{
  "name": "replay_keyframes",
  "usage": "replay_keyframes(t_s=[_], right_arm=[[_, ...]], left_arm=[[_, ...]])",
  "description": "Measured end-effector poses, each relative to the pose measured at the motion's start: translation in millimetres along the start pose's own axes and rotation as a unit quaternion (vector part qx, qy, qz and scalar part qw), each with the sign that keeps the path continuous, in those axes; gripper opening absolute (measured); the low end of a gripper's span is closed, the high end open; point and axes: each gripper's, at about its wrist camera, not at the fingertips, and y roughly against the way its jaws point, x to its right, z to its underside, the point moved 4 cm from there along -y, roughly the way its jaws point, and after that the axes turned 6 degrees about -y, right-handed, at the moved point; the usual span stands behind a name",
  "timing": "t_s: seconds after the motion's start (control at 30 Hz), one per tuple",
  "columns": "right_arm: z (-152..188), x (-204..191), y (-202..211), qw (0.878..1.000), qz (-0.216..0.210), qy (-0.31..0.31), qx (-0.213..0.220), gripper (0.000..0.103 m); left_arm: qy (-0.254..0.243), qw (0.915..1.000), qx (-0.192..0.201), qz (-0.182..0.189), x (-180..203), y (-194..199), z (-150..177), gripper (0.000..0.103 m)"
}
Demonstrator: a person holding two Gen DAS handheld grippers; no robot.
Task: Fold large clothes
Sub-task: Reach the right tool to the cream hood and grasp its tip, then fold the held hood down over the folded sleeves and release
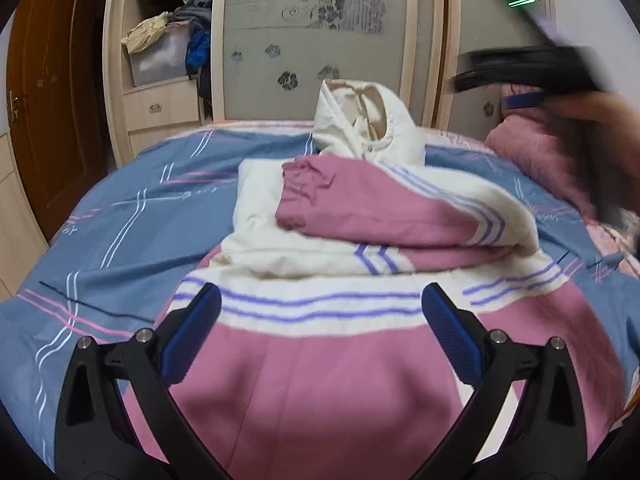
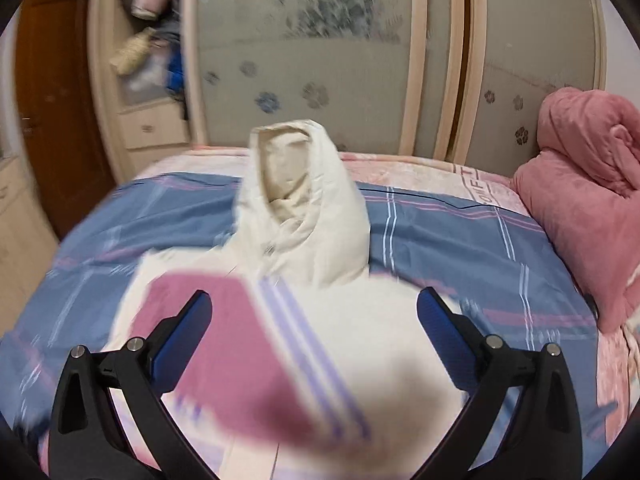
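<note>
A pink and cream hooded jacket (image 1: 320, 360) with purple stripes lies on the bed. Its sleeves (image 1: 360, 208) are folded across the chest and its cream hood (image 1: 368, 124) stands up at the far end. My left gripper (image 1: 322, 320) is open and empty, hovering over the jacket's lower body. My right gripper (image 2: 314, 328) is open and empty above the folded sleeve (image 2: 224, 336) and chest, with the hood (image 2: 304, 208) ahead. The right gripper also shows, blurred, at the upper right of the left wrist view (image 1: 520, 76).
The bed has a blue plaid cover (image 1: 120, 216). A pink bundled quilt (image 2: 580, 208) sits at the bed's right side. A wardrobe with frosted sliding doors (image 1: 320, 40) and open shelves of clothes (image 1: 168, 40) stands behind the bed. A brown door (image 1: 48, 100) is at the left.
</note>
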Motion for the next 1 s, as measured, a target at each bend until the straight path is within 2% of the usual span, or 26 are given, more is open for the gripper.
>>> replay_keyframes(t_s=[0.07,0.2,0.37,0.43,0.47,0.53,0.6,0.63,0.7,0.87,1.0], right_arm=[[-20,-3,-42,1.0,0.019,-0.014,-0.017,0.102],[-55,-21,-127,0.997,0.071,-0.009,-0.041,0.102],[-84,-43,-193,0.99,0.135,0.027,-0.041,0.101],[-88,-49,-214,0.987,0.15,0.041,-0.047,0.095],[-89,-51,-221,0.985,0.157,0.049,-0.05,0.088],[-91,-49,-234,0.981,0.174,0.056,-0.059,0.067],[-89,-39,-236,0.981,0.172,0.045,-0.074,0.02],[-90,-33,-234,0.982,0.166,0.034,-0.077,0.014],[-94,-17,-220,0.986,0.153,0.016,-0.064,0.008],[-91,35,-170,0.993,0.108,-0.019,-0.034,0.005],[-65,69,-118,0.998,0.064,-0.023,-0.002,0.004]], left_arm=[[-0.005,0.9999,0.001,-0.011,-1,-3,-1,0.101],[0.004,1.0,-0.007,0.004,-4,-6,3,0.101],[0.008,0.9996,-0.023,0.016,-6,-9,8,0.101],[0.01,0.9994,-0.025,0.02,-7,-10,10,0.101],[0.008,0.9994,-0.027,0.02,-8,-11,11,0.101],[0.006,0.9993,-0.031,0.022,-8,-13,13,0.101],[0.006,0.9992,-0.034,0.022,-7,-15,14,0.101],[0.007,0.9991,-0.036,0.022,-8,-16,14,0.101],[0.012,0.9989,-0.037,0.025,-8,-15,15,0.101],[0.016,0.9991,-0.029,0.028,-8,-8,12,0.101],[0.018,0.999,-0.024,0.034,-5,-2,10,0.101]])
